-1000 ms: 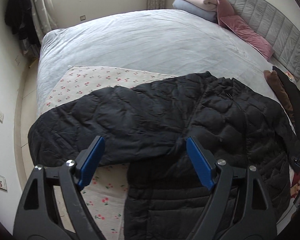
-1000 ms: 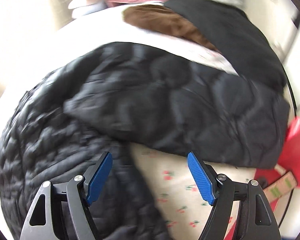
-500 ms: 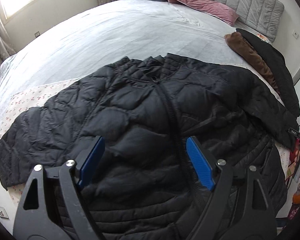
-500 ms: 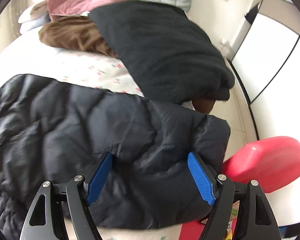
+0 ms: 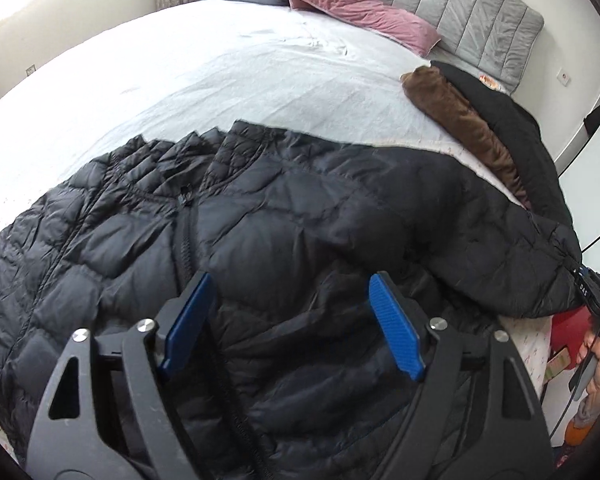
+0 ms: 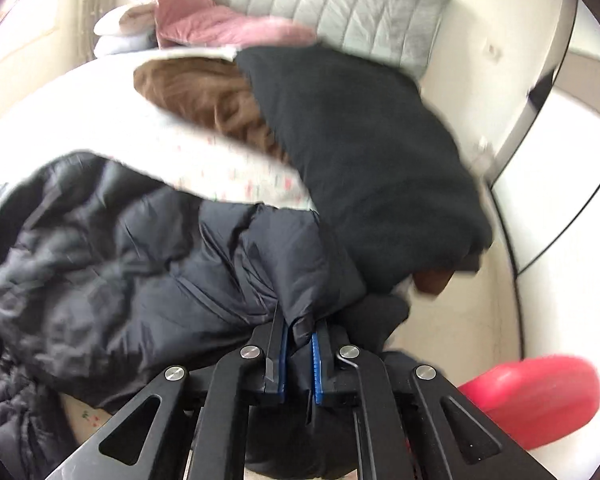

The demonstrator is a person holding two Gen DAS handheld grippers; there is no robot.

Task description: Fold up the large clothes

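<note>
A black quilted puffer jacket [image 5: 260,216] lies spread front-up on the bed, zipper down its middle, sleeves out to both sides. My left gripper [image 5: 292,320] is open and empty, hovering above the jacket's lower front. My right gripper [image 6: 299,340] is shut on the cuff end of the jacket's right sleeve [image 6: 228,256], at the bed's right edge. The right gripper also shows at the far right of the left wrist view [image 5: 596,300], at the sleeve end.
A grey-blue sheet covers the bed [image 5: 220,60], with a floral cloth [image 6: 236,168] under the jacket. A brown garment [image 5: 460,120] and a black one [image 6: 360,140] lie by the right edge. Pink pillows [image 5: 360,12] lean on the grey headboard. A red object [image 6: 540,392] sits off the bed.
My right gripper has closed on the sleeve cuff; it was open half a second ago. The left gripper's view has shifted right across the jacket and stays open.
</note>
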